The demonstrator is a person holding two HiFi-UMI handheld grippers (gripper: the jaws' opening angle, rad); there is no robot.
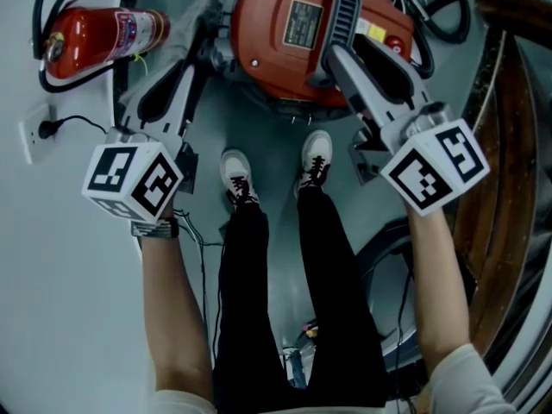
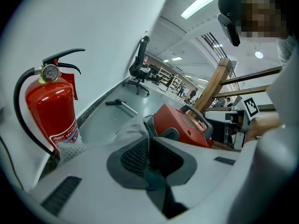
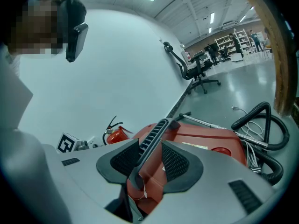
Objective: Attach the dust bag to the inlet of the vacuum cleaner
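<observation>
I am pinching the grey dust bag [image 2: 131,127] in my left gripper [image 2: 148,142] beside the red vacuum cleaner [image 1: 276,24], my right gripper [image 3: 149,144] clamping its handle [image 3: 157,127].

Open floor [image 2: 100,122] lies between the fire extinguisher [image 1: 99,34] on the left and the red vacuum cleaner [image 1: 289,33]. Black hoses [image 3: 250,114] crowd the vacuum's far right side. A wooden rail [image 1: 509,145] blocks the right.
</observation>
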